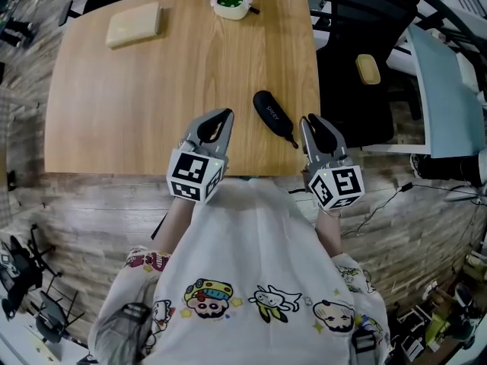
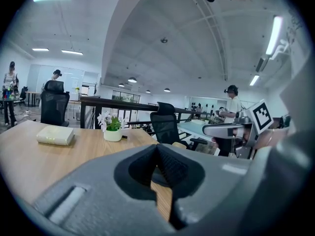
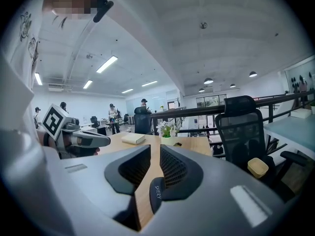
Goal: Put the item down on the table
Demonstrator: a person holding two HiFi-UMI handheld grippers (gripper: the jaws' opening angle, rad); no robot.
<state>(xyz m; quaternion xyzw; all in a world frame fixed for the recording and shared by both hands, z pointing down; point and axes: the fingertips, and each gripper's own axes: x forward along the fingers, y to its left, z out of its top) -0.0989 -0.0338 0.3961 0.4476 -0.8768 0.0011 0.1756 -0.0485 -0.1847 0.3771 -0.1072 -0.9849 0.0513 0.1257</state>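
Nearest the person, both grippers hover over the desk's [image 1: 152,105] near edge. The left gripper [image 1: 225,115] has its fingers pressed together at the tips, with nothing in them. The right gripper [image 1: 310,120] has its fingers [image 3: 174,168] drawn almost together, a thin slit of bare wood showing between them, and pinches nothing. Just beyond and between the two lies the black case [image 1: 272,114], flat on the desk and apart from both grippers, so the putting-down looks done. The risk sits here: the case rests close to the desk's near right corner, and its strap [image 1: 291,137] trails toward the right gripper. A careless pull back or sideways swing of that gripper could catch the strap or nudge the case's end and drag it toward the edge, where it could tip off onto the floor. The left gripper is a lesser threat, though a swing to the right could shove the case the same way. Far across the desk, the pale box [image 1: 134,25] and the plant pot [image 1: 232,2] stand well apart from all this and seem safe.
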